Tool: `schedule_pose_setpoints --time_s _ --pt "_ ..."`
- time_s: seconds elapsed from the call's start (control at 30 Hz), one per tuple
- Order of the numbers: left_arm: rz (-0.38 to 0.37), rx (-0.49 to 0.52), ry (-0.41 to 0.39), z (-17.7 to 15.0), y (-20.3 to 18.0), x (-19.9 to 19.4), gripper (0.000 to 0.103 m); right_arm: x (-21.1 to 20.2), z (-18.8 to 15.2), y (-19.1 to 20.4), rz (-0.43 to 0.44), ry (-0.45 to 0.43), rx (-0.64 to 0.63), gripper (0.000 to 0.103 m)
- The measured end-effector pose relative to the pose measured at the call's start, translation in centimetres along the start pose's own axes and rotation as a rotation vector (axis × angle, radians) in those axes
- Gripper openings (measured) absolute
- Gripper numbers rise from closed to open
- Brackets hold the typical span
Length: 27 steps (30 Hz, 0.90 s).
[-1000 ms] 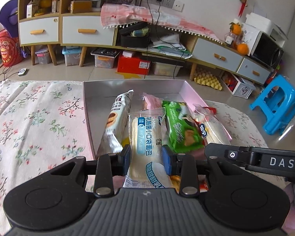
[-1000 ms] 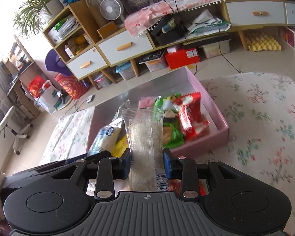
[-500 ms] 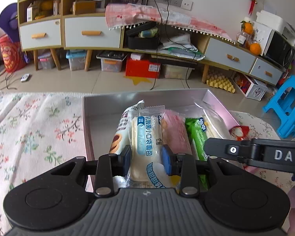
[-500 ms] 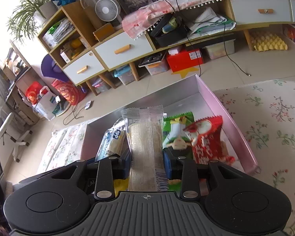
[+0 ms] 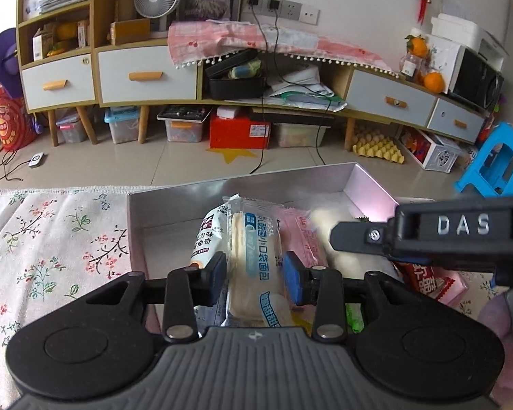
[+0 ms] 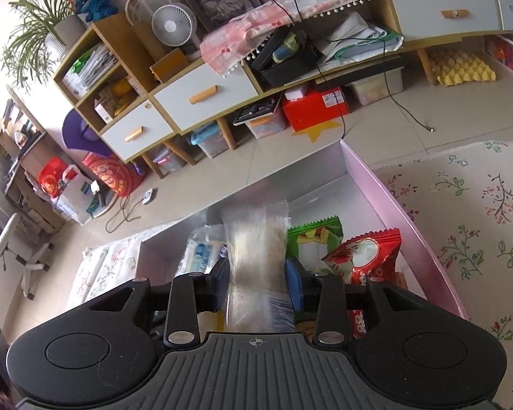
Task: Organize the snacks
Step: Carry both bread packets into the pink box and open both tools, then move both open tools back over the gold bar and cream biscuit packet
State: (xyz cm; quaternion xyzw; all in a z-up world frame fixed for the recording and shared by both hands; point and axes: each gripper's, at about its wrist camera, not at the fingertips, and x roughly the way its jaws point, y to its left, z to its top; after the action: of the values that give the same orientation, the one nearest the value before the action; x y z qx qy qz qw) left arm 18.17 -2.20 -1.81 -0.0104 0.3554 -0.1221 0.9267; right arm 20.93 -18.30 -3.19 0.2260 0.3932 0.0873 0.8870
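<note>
Pink-walled box [image 5: 372,188] now fills less of both views than 1 second ago, so both claws have lifted. The left claw [image 5: 254,271] stays clamped on a blue-and-white bread packet [image 5: 256,256] and the right claw [image 6: 258,282] on a clear bread packet [image 6: 258,249], both above the box's other snacks, which suggests they are being repositioned.

motion-blurred clear snack packet [image 6: 258,259]

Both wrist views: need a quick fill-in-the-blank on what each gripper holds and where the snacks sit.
1. The left gripper is shut on a white and ____ bread packet.
2. The right gripper is shut on a ____ packet whose contents show through.
3. The red packet lies inside the ____ box.
4. In the right wrist view, the green packet lies to the ____ of the red one.

Answers: blue; clear; pink; left
</note>
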Motion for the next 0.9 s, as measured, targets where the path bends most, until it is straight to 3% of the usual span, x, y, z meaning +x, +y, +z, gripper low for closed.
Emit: schedule_pose_setpoints --time_s 0.1,0.33,0.43,0.8,0.9 --pt "-0.004 -0.004 0.005 0.0 -0.1 0.0 0.043 -0.3 0.1 -0.1 0.006 0.0 0.016 0.043" --pt "0.0 -0.004 0.014 0.1 -0.5 -1.1 0.06 -1.6 0.1 -0.2 0.005 0.001 0.018 0.044" --pt "-0.002 -0.008 0.018 0.0 -0.6 -2.0 0.063 -2.8 -0.1 0.0 0.006 -0.001 0.009 0.053" --pt "-0.034 -0.006 0.011 -0.4 -1.4 -5.7 0.079 -7.5 -0.8 2.2 0.016 -0.017 -0.05 0.069" --pt "-0.043 -0.006 0.008 -0.8 -1.5 -6.8 0.089 -8.7 -1.3 2.6 0.012 -0.018 -0.069 0.073"
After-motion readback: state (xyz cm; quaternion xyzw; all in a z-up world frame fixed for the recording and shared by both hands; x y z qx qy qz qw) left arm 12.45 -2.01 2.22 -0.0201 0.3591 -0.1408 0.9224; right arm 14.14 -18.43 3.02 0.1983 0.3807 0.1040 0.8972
